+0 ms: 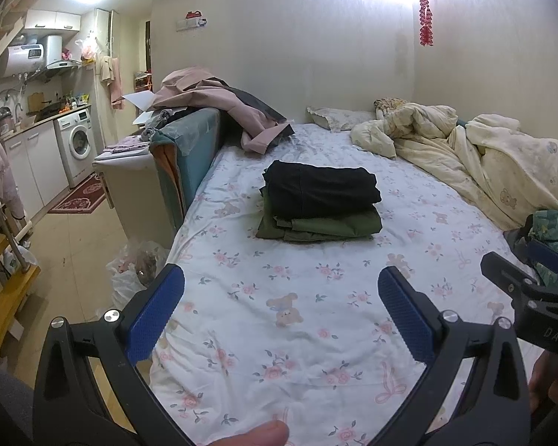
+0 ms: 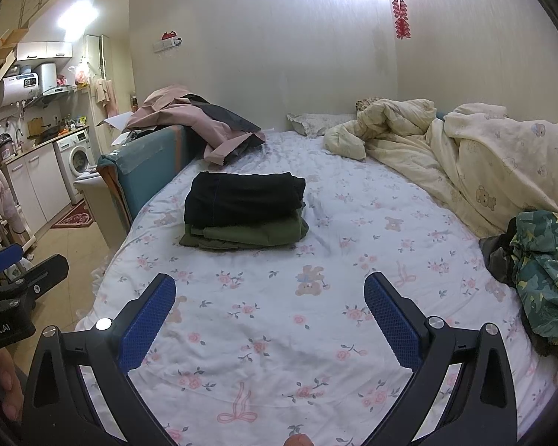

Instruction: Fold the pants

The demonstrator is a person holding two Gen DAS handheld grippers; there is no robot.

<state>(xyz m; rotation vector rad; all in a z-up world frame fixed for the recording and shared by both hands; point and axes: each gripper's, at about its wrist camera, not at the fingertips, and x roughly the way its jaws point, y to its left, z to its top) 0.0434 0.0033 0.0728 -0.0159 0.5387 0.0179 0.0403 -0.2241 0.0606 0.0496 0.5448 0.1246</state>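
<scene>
Floral bedsheet (image 1: 297,319) is filling the left wrist view, where the left gripper (image 1: 281,290) is hovering with jaws wide apart, empty. Ahead of it two folded pants are sitting stacked, black pants (image 1: 320,189) on green pants (image 1: 320,226). At right, the right gripper (image 1: 528,297) is getting cut off.

From the right wrist view, the right gripper is gaping empty too; the stack is lying ahead-left. A camouflage garment (image 2: 543,275), partly cropped, is bunching at right.

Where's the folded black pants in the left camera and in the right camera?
Left wrist: black pants sit centre frame, on the green pants.
Right wrist: black pants sit left of centre, same stack.
Shared landmark: the red wall hanging, upper right.
</scene>
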